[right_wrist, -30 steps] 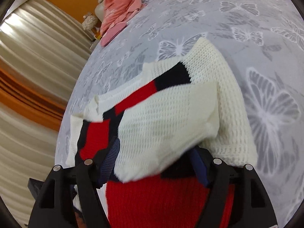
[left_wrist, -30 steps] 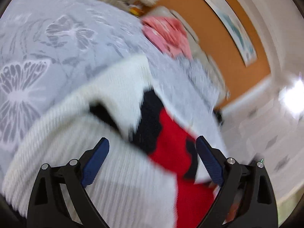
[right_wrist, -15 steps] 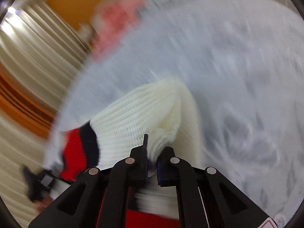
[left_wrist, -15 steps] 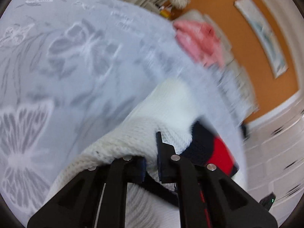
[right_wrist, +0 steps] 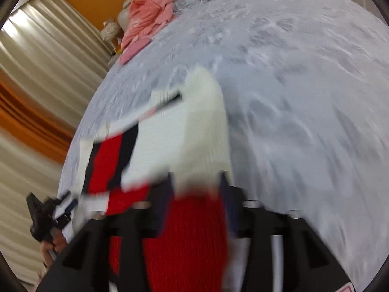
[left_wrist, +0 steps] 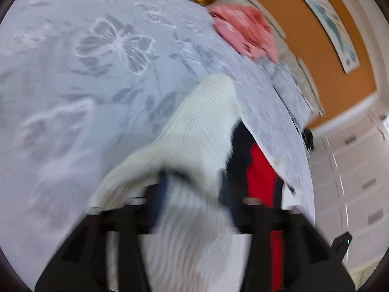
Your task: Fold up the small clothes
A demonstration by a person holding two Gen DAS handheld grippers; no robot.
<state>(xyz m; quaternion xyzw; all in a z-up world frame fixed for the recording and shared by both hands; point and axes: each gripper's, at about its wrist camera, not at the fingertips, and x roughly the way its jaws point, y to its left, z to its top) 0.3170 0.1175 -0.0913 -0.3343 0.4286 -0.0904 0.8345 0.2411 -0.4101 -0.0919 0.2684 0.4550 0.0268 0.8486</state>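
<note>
Left tool (left_wrist: 192, 194): tilted down over the bed (left_wrist: 73, 97); jaws parted, just been opening, white knit of the sweater (left_wrist: 199, 131) between them, pads clear of it. Right tool (right_wrist: 197, 194): tilted down likewise; jaws apart, just been opening, red and white knit between them, no grip. Sweater: white, red and black, lying bunched on the grey butterfly bedspread. Pink clothes (right_wrist: 148, 22): heaped at the far end of the bed, well apart.
</note>
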